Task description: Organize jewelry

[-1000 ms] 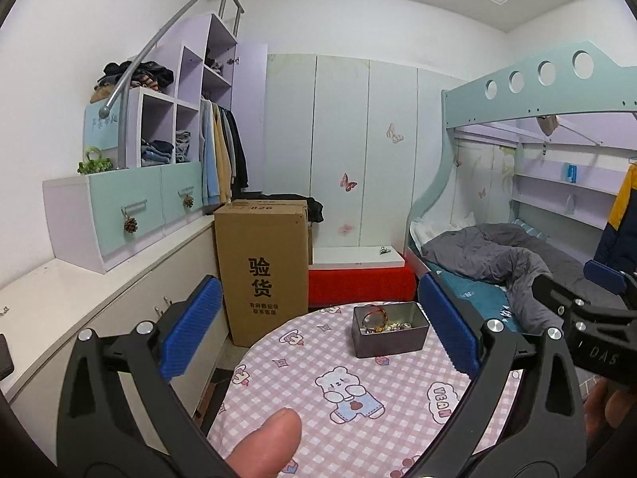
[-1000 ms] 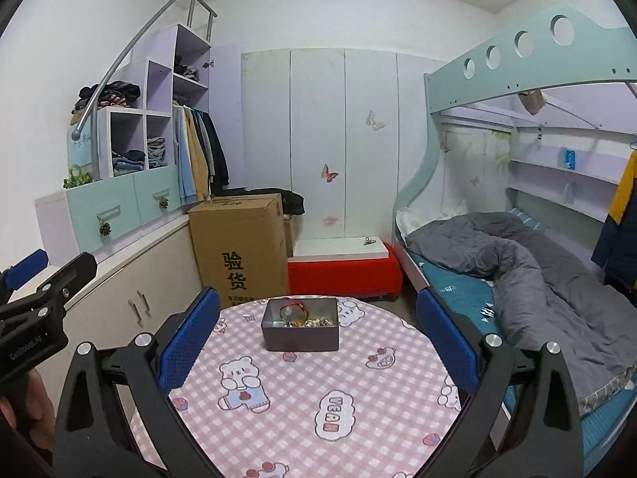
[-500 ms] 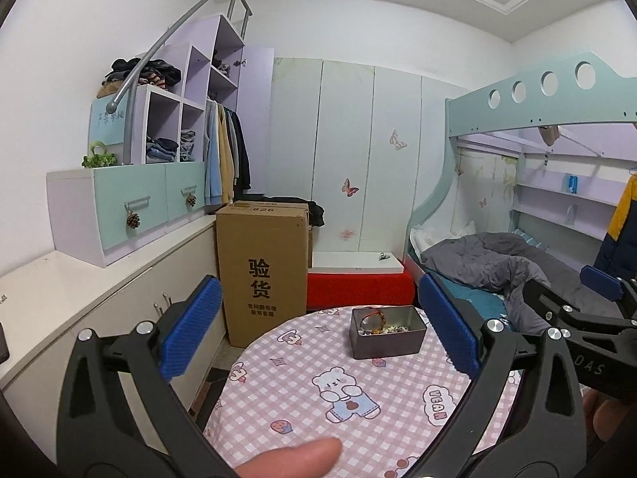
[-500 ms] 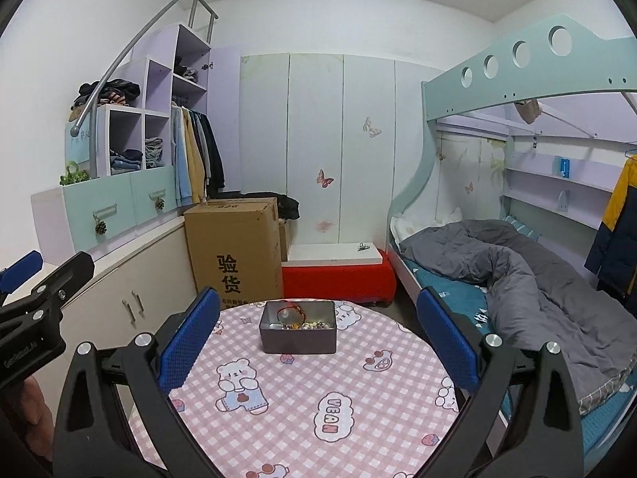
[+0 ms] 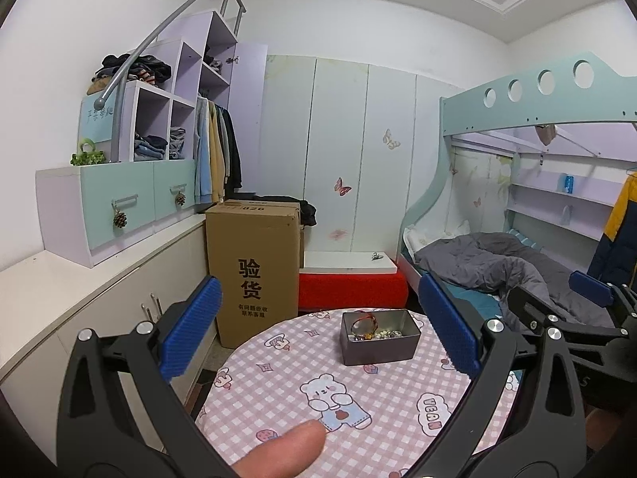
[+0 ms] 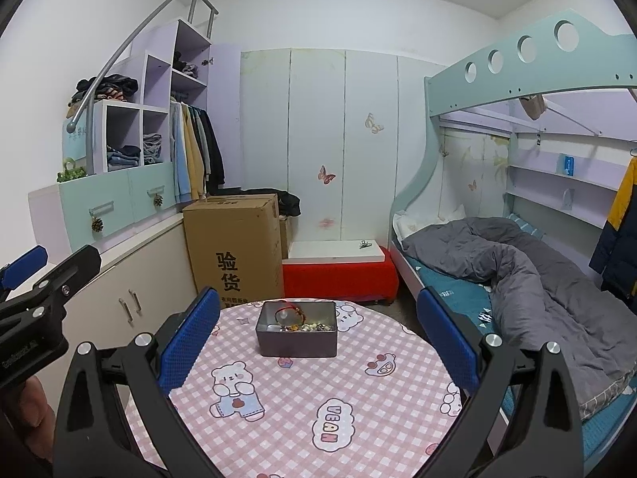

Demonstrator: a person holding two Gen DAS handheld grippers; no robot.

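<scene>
A dark grey metal box [image 5: 380, 338] stands at the far side of a round table [image 5: 278, 398] with a pink checked cloth. It holds a red bracelet [image 5: 364, 323] and several beads. It also shows in the right wrist view [image 6: 296, 336], with the bracelet [image 6: 287, 314] inside. My left gripper [image 5: 318, 334] is open and empty, above the table's near side, short of the box. My right gripper [image 6: 316, 336] is open and empty, also short of the box. Each gripper shows at the edge of the other's view.
A tall cardboard box [image 5: 254, 267] stands behind the table on the left, a red bench [image 5: 350, 290] behind it. A bunk bed with a grey duvet [image 6: 517, 271] is on the right. White cabinets [image 6: 131, 302] run along the left. A fingertip [image 5: 286, 448] shows at the bottom.
Both views have tilted up a little and the table sits lower in frame. The box and jewelry have not moved. Both grippers stay open.
</scene>
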